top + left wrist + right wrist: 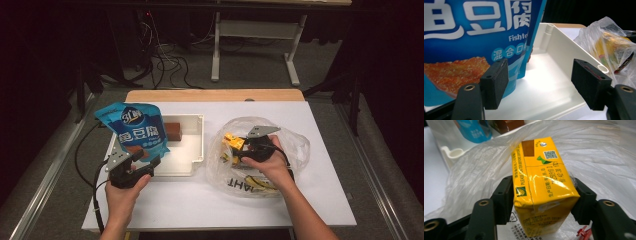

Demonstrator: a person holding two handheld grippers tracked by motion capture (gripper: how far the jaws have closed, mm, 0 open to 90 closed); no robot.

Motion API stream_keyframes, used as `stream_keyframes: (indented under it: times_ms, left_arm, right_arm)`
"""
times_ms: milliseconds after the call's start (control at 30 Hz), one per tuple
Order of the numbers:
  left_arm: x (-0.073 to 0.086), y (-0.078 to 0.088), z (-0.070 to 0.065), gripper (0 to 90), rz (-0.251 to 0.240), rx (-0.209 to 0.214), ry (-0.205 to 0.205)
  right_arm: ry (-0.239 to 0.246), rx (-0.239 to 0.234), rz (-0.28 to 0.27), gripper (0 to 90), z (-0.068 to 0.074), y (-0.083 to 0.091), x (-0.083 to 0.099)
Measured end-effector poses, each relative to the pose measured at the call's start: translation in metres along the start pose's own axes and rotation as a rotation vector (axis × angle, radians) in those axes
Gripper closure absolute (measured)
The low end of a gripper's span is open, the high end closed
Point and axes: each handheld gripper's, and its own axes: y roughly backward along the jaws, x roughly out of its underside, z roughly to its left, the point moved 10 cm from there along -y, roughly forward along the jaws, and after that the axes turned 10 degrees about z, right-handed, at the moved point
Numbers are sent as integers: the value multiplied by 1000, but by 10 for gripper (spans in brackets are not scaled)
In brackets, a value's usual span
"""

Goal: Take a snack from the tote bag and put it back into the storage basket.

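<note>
A tall blue snack pouch [132, 131] [474, 37] stands upright at the near left of the white tray [200, 145] [564, 42]. My left gripper [145, 157] [540, 80] is open at the tray's front edge. Its left pad is right in front of the pouch, and nothing lies between the jaws. To the right lies a clear plastic bag [295, 145] [481, 170] with packets inside. My right gripper [243, 146] [544, 195] reaches into the bag's mouth, both pads pressed against the sides of a yellow drink carton [233, 142] [541, 182].
A brown block [173, 130] [509, 123] lies at the back of the tray. The white tabletop [200, 200] is bare in front of both hands. Black-and-yellow packets [255, 182] sit low in the bag. Cables [170, 65] and a desk frame [216, 45] are on the floor beyond.
</note>
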Motion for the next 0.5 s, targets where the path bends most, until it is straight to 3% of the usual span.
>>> stream_keyframes:
  times_ms: [67,333,500]
  left_arm:
    - [0,0,-1,307,0,3,-2]
    - [0,-1,-2,308,-1,7,2]
    - [-1,-2,-6,311,-1,13,-4]
  right_arm:
    - [1,24,9,499,-1,-1,-1]
    - [-23,41,15,511,1,9,3]
    - [-85,61,-5,510,-4,24,3]
